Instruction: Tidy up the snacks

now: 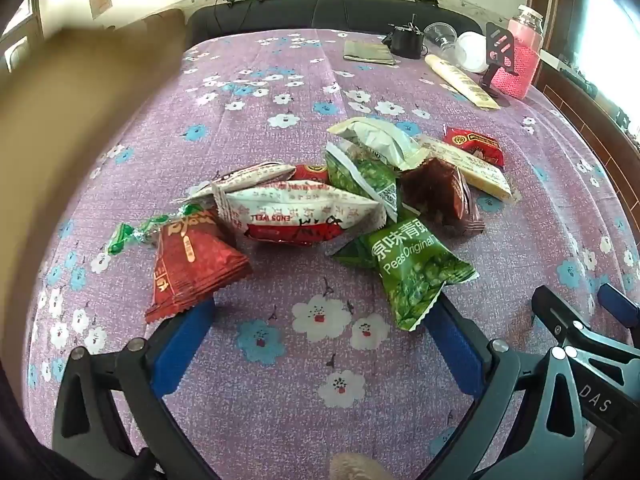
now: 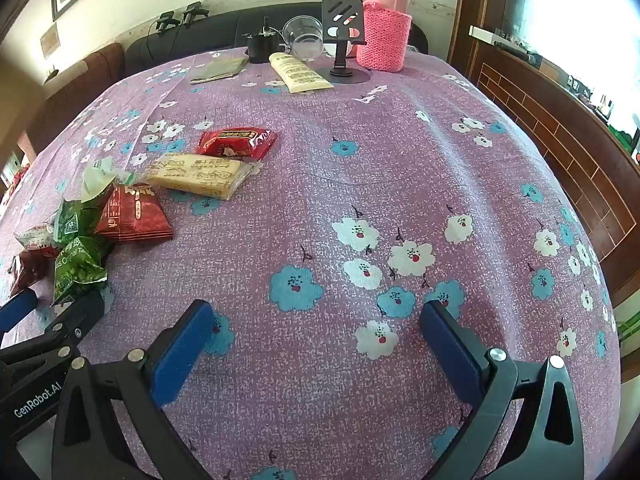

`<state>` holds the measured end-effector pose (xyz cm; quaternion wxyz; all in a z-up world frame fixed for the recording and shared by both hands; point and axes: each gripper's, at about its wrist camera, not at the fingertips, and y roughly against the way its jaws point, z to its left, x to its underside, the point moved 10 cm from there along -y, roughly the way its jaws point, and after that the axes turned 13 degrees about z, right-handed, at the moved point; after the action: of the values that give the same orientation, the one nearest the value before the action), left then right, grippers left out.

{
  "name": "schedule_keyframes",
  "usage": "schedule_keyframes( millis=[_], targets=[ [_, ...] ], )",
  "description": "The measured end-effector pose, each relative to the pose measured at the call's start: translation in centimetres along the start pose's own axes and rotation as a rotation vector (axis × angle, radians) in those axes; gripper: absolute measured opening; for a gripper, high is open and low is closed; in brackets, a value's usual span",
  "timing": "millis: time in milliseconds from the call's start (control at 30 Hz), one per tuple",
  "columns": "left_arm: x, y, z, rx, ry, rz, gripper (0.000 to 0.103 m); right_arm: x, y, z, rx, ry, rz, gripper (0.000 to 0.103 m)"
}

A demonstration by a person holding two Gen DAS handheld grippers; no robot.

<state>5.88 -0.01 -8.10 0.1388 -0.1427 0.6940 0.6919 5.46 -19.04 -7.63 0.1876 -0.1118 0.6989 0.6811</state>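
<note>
Left gripper [image 1: 320,336] hanging spread wide and empty, snack packets [image 1: 320,208] piling at twelve o'clock on floral purple tablecloth [image 1: 280,380], right gripper [image 2: 316,336] gaping over bare cloth, pink-sleeved flask [image 2: 386,20] standing at far edge, dark sofa [image 1: 320,12] lining the wall.

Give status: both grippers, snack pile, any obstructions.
Left gripper open, empty, fingers at the snack pile. Right gripper open, empty, over bare tablecloth. Snacks unsorted. Nothing blocking.
</note>
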Motion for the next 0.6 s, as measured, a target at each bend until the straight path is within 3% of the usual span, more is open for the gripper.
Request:
schedule_keyframes(
  millis=[600],
  targets=[
    [0.0,0.0,0.0,0.001,0.0,0.0,0.103,-0.43,-0.58,0.34,0.002,0.001,-0.002,0.103]
  ],
)
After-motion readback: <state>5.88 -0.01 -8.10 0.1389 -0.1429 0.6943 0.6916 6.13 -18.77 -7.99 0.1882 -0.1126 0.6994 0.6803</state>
